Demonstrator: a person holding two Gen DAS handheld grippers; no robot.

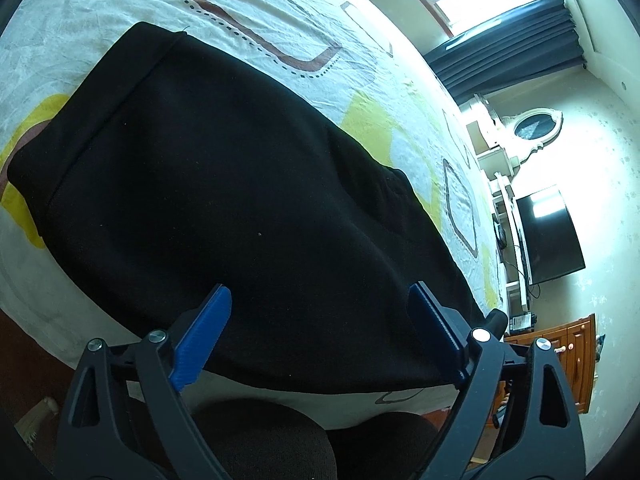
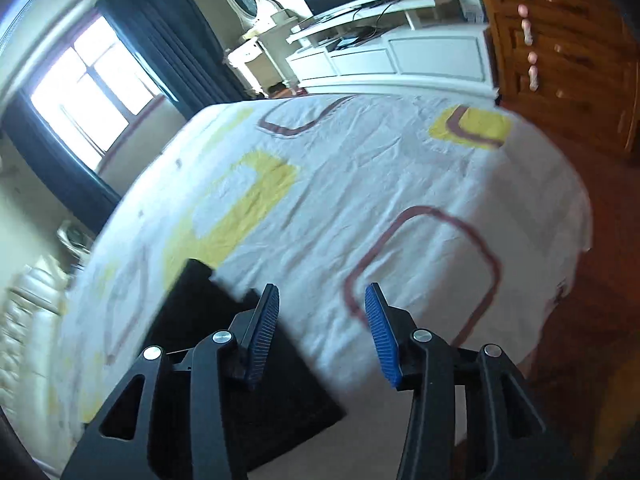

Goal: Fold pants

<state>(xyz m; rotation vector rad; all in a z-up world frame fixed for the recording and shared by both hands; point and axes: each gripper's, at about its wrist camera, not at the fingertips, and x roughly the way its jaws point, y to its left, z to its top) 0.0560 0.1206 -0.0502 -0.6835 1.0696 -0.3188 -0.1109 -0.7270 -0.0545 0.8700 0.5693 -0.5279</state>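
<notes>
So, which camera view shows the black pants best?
The left wrist view: the black pants fill most of it, lying folded on the bedsheet, edges visible. The right wrist view is blurred and shows only one corner of them behind its tool.

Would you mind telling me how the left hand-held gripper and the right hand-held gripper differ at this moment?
The left hand-held gripper has its jaws spread wide, while the right hand-held gripper has them only partly apart. The left one hangs over the folded black pants; the right one looks mostly at the patterned bedsheet, with the pants at its left side. The left view is sharp, the right blurred. Both have blue pads and hold nothing.
</notes>
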